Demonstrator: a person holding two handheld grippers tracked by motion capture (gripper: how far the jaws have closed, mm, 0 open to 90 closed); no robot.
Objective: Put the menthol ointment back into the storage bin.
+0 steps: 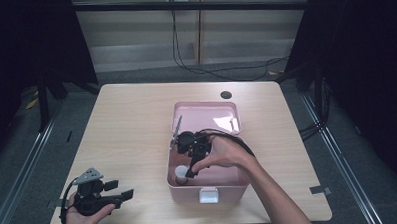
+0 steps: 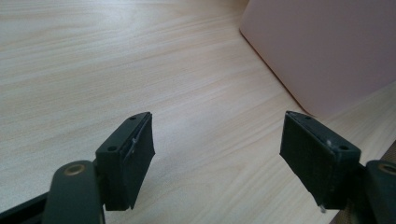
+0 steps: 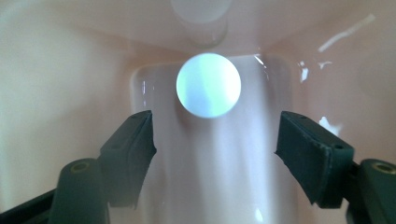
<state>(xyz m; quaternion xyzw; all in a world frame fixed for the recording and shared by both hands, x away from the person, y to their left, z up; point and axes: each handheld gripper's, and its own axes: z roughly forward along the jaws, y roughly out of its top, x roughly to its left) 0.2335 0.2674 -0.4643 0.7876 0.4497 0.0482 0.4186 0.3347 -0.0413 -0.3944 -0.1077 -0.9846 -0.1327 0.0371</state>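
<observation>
An open pink box (image 1: pixel 185 193) stands right of the table's middle, its lid (image 1: pixel 206 111) laid back. A white round object (image 1: pixel 180 172) sits in the box's near left corner. My right gripper (image 1: pixel 189 175) reaches down into the box right beside it. In the right gripper view the white round object (image 3: pixel 208 85) lies just past the open jaws of my right gripper (image 3: pixel 215 149), and nothing is between them. My left gripper (image 1: pixel 127 195) rests at the table's near left corner, held in a hand. It is open over bare wood (image 2: pixel 217 149), and the box's pink wall (image 2: pixel 322 51) rises ahead to the right.
A thin grey rod (image 1: pixel 177 126) leans at the lid's left side and a small white piece (image 1: pixel 233 124) lies at its right. A white latch (image 1: pixel 208 195) sits on the box's front. A black round hole (image 1: pixel 226 95) marks the wooden table (image 1: pixel 127 124) behind the box.
</observation>
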